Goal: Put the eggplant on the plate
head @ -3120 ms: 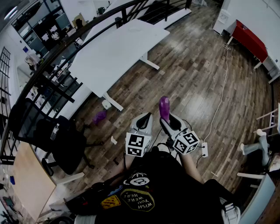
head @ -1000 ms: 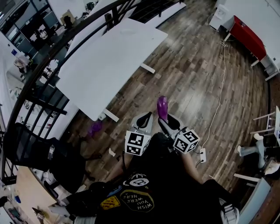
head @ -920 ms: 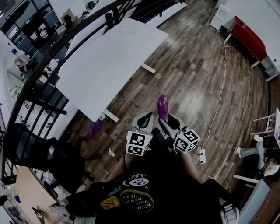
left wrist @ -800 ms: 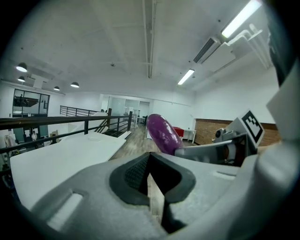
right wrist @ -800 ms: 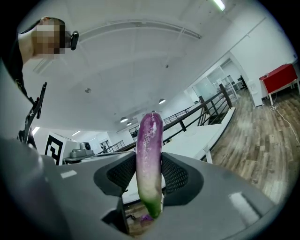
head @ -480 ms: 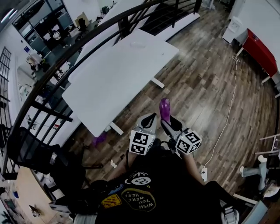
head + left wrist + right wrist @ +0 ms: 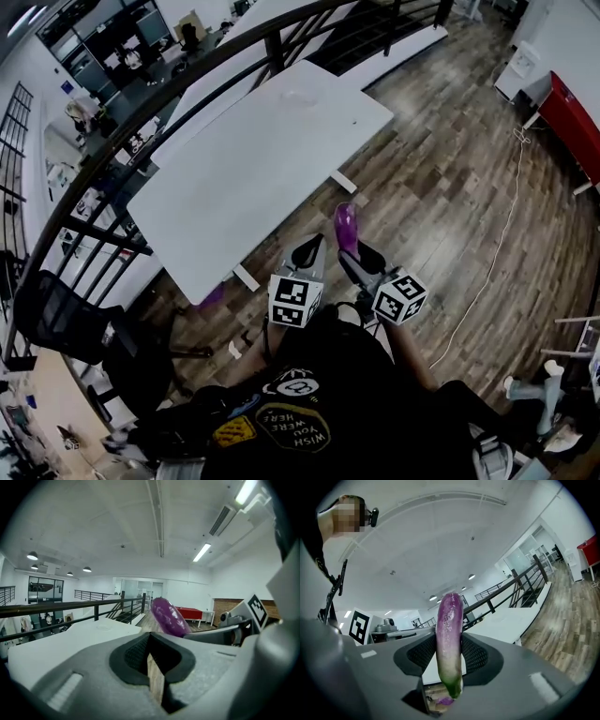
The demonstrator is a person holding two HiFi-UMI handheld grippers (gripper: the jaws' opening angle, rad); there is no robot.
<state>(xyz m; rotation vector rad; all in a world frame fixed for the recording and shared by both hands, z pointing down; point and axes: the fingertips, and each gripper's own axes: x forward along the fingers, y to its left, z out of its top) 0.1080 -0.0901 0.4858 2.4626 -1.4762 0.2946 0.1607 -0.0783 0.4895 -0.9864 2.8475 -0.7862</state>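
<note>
**Eggplant (image 7: 449, 634) aloft in your right gripper, plate not reached yet**

You had the right gripper (image 7: 449, 660) clamped low on the eggplant. Its green end poked out below the pads and the glossy purple body stood upright above the jaws. It hung over the wooden floor (image 7: 450, 187), just short of the white table (image 7: 253, 159). Your left gripper (image 7: 152, 656) sat beside it, jaws together, with nothing between them. A faint round outline (image 7: 295, 95) showed on the far part of the tabletop. It was likely the plate, but too pale to call.

Here's where it could have slipped away from you. That was a low pinch on a tall, slick vegetable, so a jolt or a sharp tilt could have let it pivot in the pads and drop to the floor. Coming in low risked clipping the table's near edge. With the plate so hard to pick out against the white top, you could have set down beside it. Letting go with the eggplant upright would probably have toppled it, and it might have rolled off the rim. The white cable (image 7: 497, 253) on the floor to your right could also have caught a foot.
</note>
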